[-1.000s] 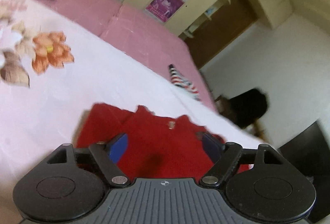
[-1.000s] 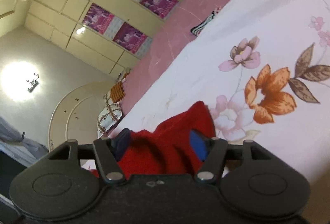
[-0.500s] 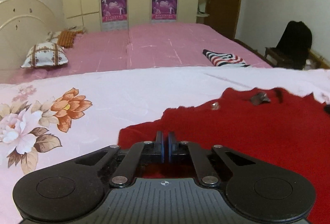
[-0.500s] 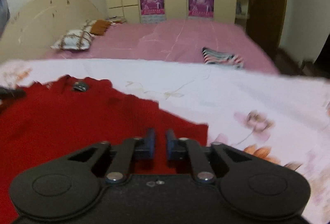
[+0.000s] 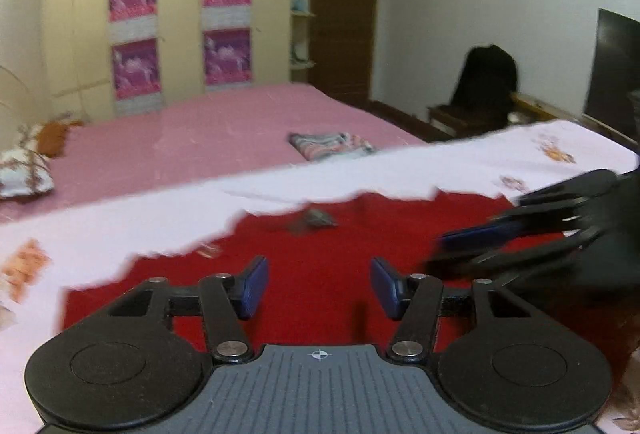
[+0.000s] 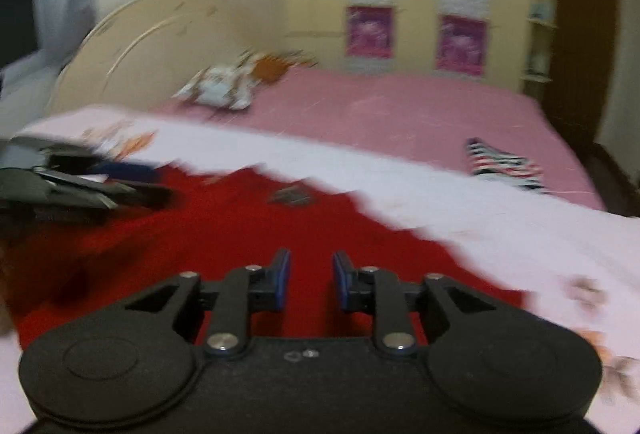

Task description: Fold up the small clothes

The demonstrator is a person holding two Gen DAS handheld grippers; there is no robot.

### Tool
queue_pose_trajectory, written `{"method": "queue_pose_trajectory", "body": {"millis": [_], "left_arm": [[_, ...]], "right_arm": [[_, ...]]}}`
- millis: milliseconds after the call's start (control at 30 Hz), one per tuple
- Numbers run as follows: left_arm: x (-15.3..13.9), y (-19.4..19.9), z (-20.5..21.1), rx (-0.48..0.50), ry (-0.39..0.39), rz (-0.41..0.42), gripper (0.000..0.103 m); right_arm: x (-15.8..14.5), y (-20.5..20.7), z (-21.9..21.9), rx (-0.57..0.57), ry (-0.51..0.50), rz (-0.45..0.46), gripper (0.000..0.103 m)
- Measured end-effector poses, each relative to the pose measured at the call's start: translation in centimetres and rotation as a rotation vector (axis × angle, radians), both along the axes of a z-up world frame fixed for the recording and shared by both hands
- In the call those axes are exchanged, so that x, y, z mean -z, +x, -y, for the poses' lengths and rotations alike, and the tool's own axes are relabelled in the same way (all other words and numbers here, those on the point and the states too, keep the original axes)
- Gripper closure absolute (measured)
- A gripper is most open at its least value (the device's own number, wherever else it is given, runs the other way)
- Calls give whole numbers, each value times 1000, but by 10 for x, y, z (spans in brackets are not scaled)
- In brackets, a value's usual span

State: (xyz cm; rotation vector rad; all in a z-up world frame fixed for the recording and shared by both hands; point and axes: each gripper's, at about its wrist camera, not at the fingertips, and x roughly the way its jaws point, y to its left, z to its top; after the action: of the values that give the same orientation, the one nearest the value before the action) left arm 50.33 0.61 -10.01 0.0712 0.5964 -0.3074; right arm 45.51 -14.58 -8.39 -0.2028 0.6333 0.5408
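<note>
Red garment [image 5: 320,274] flat on the floral sheet [image 5: 120,218].
Left gripper [image 5: 318,286] hovers over it, jaws opening, nothing between; right gripper [image 6: 308,278] alongside, jaws opening narrowly, also empty. Striped clothes [image 6: 504,164] lie well apart on the pink bed [image 6: 400,106].

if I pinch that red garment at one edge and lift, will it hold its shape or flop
Likely flop: the red garment lies flat on the bedsheet with a wavy edge, so it looks soft. Probably light. Pushed, it would probably bunch up rather than slide.
</note>
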Motion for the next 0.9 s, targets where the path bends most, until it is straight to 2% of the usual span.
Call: {"method": "queue_pose_trajectory", "body": {"millis": [100, 133, 200, 233, 300, 367, 433, 500, 567, 633, 667, 700, 733, 800, 833, 900], "left_arm": [[18, 3, -6, -23, 75, -55, 46], [21, 1, -18, -30, 63, -55, 46], [23, -2, -54, -109, 26, -63, 44], [23, -5, -69, -137, 10, -65, 44], [21, -11, -89, -142, -19, -70, 44], [14, -17, -88, -152, 4, -57, 44], [2, -27, -76, -171, 13, -28, 44], [-8, -38, -59, -110, -32, 3, 44], [-7, -45, -32, -70, 3, -3, 44], [2, -49, -11, -34, -16, -46, 44], [9, -50, -2, -18, 0, -68, 44], [17, -53, 6, -22, 52, -79, 44], [22, -57, 5, -31, 55, -72, 44], [22, -63, -12, -60, -9, -81, 43], [20, -67, -22, -74, -14, -81, 43], [18, -78, -44, -108, 22, -74, 43]], "right_arm": [[12, -4, -3, -16, -52, -4, 77], [13, -5, 6, 9, -61, 19, 77], [13, 0, 33, 141, -94, 46, 76], [13, 5, 56, 228, -73, 34, 76], [16, 11, 87, 304, -16, -11, 76], [13, 8, 95, 308, -11, -21, 76], [-2, -6, 89, 290, 4, 19, 77], [-13, -27, 73, 233, 36, 60, 74], [-15, -42, 47, 142, 61, 26, 75], [-7, -57, 18, 67, 14, 27, 76], [-1, -62, 8, 47, -16, 27, 76], [6, -62, -3, 42, -57, 20, 76], [13, -60, -9, 55, -101, 5, 76], [17, -66, 2, 69, -126, 32, 75], [17, -67, 7, 82, -143, 41, 75], [12, -65, 37, 150, -113, 14, 72]]}}
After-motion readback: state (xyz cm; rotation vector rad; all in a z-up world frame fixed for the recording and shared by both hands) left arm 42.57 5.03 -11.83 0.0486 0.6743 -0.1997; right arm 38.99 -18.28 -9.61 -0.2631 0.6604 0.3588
